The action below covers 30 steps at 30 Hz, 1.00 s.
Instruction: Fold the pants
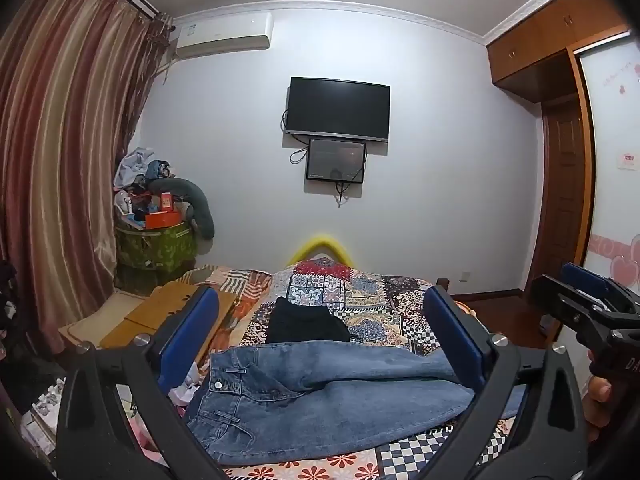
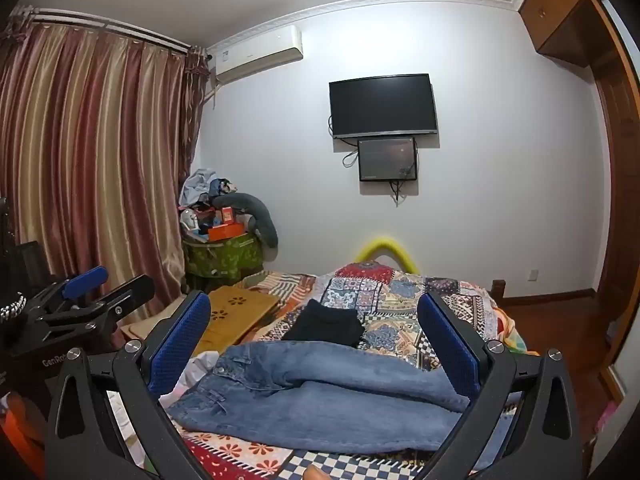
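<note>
Left claw (image 1: 320, 332) and right claw (image 2: 316, 336) gape wide, apparently clear above the jeans (image 1: 320, 392).

Jeans (image 1: 328, 396): faded blue denim, matt, coarse weave. Bedspread (image 1: 360, 296): printed patchwork cloth. Left hand-held gripper (image 1: 320, 344): matt black plastic, blue textured pads (image 2: 180, 344), shiny metal pivots. Curtain (image 1: 60, 140): satin sheen. Wardrobe (image 1: 560, 28): semi-gloss wood.

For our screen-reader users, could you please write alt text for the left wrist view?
Blue jeans lie flat on a patchwork bedspread, framed by the open left gripper, with a folded black garment behind. The right gripper, also open, enters at right.
</note>
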{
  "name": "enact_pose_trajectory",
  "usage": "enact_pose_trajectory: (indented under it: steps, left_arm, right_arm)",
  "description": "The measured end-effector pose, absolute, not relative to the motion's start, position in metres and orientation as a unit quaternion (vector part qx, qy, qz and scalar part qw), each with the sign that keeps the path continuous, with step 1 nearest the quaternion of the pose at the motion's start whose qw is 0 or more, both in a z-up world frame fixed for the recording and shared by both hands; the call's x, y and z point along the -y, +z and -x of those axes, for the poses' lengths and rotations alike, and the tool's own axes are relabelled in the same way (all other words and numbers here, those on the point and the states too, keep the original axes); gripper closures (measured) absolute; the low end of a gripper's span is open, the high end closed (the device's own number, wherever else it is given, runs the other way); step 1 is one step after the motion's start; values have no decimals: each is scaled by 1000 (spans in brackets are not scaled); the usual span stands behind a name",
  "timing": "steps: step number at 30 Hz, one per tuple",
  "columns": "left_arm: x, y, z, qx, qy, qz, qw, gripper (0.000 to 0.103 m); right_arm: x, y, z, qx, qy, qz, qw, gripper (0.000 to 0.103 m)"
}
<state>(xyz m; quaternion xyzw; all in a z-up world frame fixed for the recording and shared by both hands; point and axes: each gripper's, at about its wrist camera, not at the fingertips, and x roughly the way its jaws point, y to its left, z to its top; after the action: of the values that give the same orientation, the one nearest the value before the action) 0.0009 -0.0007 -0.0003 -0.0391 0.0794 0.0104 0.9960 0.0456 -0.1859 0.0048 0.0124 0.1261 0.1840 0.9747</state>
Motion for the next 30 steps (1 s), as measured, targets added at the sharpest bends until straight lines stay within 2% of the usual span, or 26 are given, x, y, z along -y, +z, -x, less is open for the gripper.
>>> enact_pose_trajectory:
  steps: [30]
  left_arm:
    - [5,4,-2,-70,-7,42,997,0]
  right_arm:
    - [192,5,-45,-130,174,-14,976,0]
